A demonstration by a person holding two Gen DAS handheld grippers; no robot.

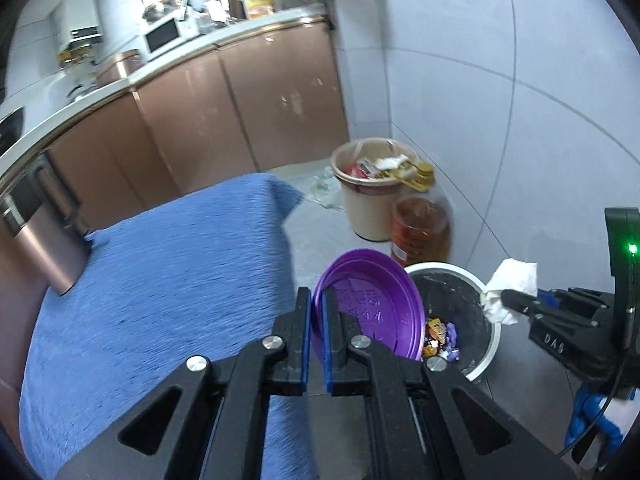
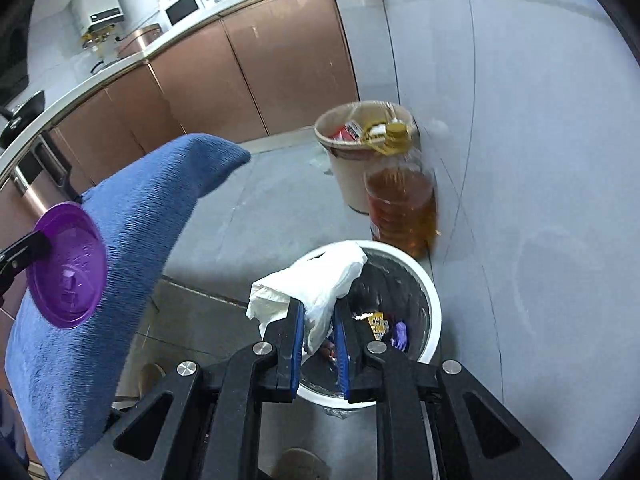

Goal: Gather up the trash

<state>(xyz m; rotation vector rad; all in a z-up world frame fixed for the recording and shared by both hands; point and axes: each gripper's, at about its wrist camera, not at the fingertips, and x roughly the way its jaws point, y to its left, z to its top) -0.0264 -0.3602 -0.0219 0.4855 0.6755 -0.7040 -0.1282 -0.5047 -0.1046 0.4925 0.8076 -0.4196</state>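
Left tool (image 1: 318,300) clenched on rim of purple plastic lid (image 1: 368,308), lid tilted on edge just left of white trash bin (image 1: 494,336). Right tool (image 2: 318,316) grasping crumpled white tissue (image 2: 316,280) over bin opening. Candy wrappers (image 2: 380,322) lie inside bin. Blue-covered bench (image 1: 160,280) left. Oil bottle (image 2: 400,208) and beige bin (image 2: 344,168) far, beside wall.

The white bin's (image 2: 434,320) mouth lies open from above. An oil jug (image 2: 402,208) and a beige bucket (image 2: 348,176) crowd its far side.
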